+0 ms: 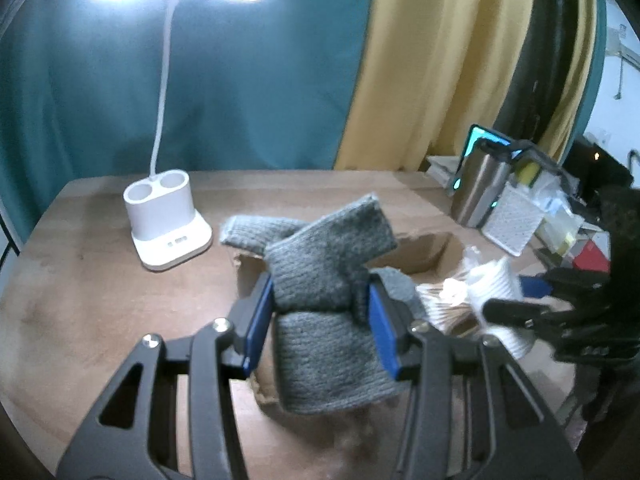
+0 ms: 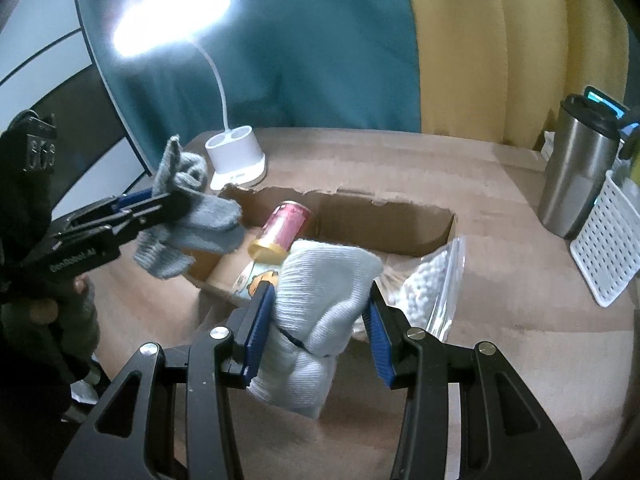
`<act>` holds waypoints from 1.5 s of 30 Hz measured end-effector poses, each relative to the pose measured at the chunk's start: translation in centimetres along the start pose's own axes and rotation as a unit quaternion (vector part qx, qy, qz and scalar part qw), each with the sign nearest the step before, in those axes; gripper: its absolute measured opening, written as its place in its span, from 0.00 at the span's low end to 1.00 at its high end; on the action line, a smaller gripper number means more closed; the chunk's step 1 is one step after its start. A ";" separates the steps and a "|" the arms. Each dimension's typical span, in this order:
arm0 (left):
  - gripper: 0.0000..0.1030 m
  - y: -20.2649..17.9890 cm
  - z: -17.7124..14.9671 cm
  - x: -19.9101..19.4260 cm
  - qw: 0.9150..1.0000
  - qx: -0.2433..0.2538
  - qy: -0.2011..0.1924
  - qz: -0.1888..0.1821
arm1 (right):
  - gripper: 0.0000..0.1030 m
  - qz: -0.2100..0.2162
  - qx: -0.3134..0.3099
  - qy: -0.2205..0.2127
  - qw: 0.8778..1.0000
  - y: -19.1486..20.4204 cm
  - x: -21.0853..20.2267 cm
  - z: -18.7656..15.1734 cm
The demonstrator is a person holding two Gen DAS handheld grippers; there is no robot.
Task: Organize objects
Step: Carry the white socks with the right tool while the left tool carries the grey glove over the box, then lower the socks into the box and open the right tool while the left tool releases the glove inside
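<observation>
My left gripper (image 1: 320, 312) is shut on a bundle of grey knit socks (image 1: 324, 276) and holds it above the left end of an open cardboard box (image 1: 424, 256). It also shows in the right wrist view (image 2: 168, 204), with the grey socks (image 2: 192, 228) hanging over the box's left corner. My right gripper (image 2: 320, 320) is shut on a white sock bundle (image 2: 316, 300), held over the near edge of the cardboard box (image 2: 360, 212). The white socks (image 1: 496, 284) show at the right of the left wrist view.
Inside the box lie a pink can with a gold lid (image 2: 280, 232) and a printed packet (image 2: 256, 280). A clear bag of cotton swabs (image 2: 432, 280) leans at its right. A lit white desk lamp (image 1: 168, 224), a steel tumbler (image 2: 576, 176) and a white perforated basket (image 2: 608, 252) stand on the wooden table (image 2: 500, 320).
</observation>
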State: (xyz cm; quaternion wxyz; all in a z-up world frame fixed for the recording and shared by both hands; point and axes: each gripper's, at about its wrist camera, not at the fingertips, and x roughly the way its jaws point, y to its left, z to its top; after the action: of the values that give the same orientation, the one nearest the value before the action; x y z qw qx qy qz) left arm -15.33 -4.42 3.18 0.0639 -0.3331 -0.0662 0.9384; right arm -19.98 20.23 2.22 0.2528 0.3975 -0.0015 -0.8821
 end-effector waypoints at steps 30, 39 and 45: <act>0.54 1.0 -0.7 5.0 0.998 -0.005 0.067 0.004 | 0.46 0.010 -0.005 0.023 1.000 -1.1 4.9 2.7; 0.54 1.3 -0.2 4.4 0.998 -0.004 0.060 0.013 | 0.46 0.013 0.003 0.023 1.000 -1.6 6.0 3.2; 0.55 1.4 0.1 4.1 0.998 0.000 0.054 0.010 | 0.45 0.013 0.010 0.022 1.000 -1.6 6.5 3.5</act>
State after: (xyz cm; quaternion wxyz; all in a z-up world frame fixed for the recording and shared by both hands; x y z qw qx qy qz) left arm -18.61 -5.16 0.48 0.0580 -0.3839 -0.0599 0.9196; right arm -26.78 18.00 -0.25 0.2605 0.4195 -0.0095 -0.8695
